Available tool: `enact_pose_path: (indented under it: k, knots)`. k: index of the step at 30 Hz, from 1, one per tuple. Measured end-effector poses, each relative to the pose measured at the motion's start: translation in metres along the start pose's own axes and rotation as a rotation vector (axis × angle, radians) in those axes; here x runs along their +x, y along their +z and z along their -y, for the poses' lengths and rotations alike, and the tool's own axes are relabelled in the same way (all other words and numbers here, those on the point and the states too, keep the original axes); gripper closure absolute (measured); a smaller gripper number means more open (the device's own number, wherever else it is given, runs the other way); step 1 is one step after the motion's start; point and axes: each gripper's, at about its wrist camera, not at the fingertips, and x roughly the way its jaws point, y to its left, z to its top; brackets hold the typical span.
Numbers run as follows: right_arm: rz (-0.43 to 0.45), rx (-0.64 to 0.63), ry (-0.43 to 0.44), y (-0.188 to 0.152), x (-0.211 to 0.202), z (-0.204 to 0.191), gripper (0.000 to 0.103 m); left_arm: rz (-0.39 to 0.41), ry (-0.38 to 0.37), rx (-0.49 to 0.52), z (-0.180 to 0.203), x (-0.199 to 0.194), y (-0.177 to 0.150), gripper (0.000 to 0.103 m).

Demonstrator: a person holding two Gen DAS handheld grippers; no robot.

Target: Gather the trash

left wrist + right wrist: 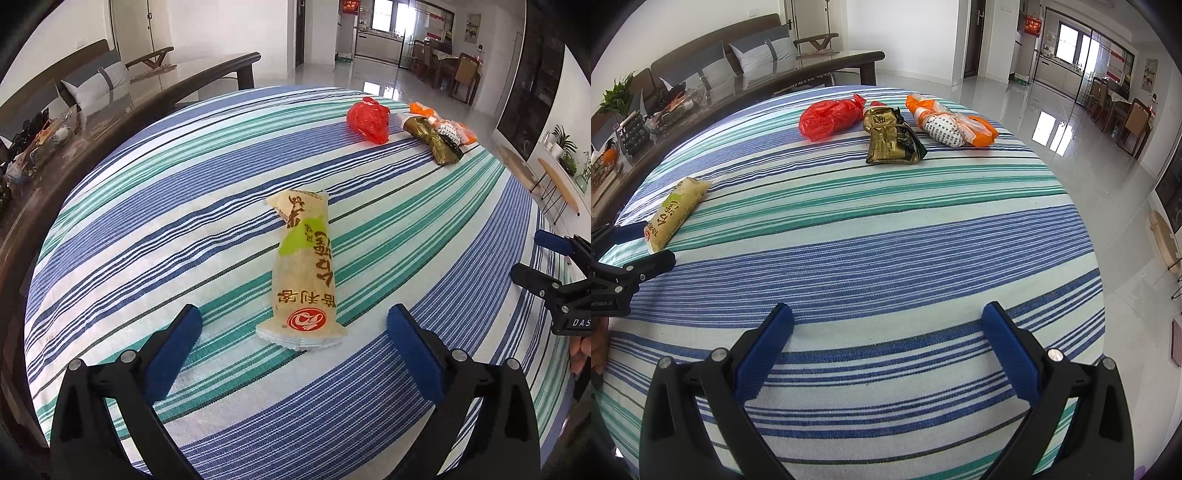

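A beige snack wrapper (304,269) with red and green print lies flat on the striped tablecloth (147,236). My left gripper (293,325) is open, its jaws on either side of the wrapper's near end, just above the cloth. It shows in the right wrist view (650,240) with the wrapper (674,212) between its fingers. My right gripper (886,325) is open and empty over bare cloth (886,236). Far across lie a red plastic bag (829,118), a gold-black wrapper (892,140) and an orange-white wrapper (951,125).
The red bag (369,120), gold-black wrapper (434,138) and orange-white wrapper (448,125) sit at the far right in the left wrist view. My right gripper (546,262) is at the right edge. A dark glass-topped table (110,99) with clutter stands left.
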Motion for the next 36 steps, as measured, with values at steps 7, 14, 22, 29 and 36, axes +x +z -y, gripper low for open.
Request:
enact_pose_path:
  k: [7,14,22,29,36]
  knots:
    - [0.0,0.0,0.0,0.0,0.0,0.0,0.005,0.001,0.003,-0.005,-0.001,0.0,0.001,0.004]
    - [-0.001,0.008,-0.003,-0.001,0.0,0.0,0.005,0.001,0.002,-0.005,-0.001,0.0,0.001,0.004]
    - [0.03,0.099,0.126,0.07,0.018,0.027,0.005,0.001,0.003,-0.005,-0.001,0.0,0.001,0.004]
    - [-0.044,0.118,0.155,0.108,0.062,0.022,0.005,0.001,0.002,-0.005,-0.001,0.0,0.001,0.004]
    - [-0.02,0.043,0.057,0.112,0.076,0.007,0.007,0.001,0.002,-0.005,-0.001,0.0,0.001,0.004]
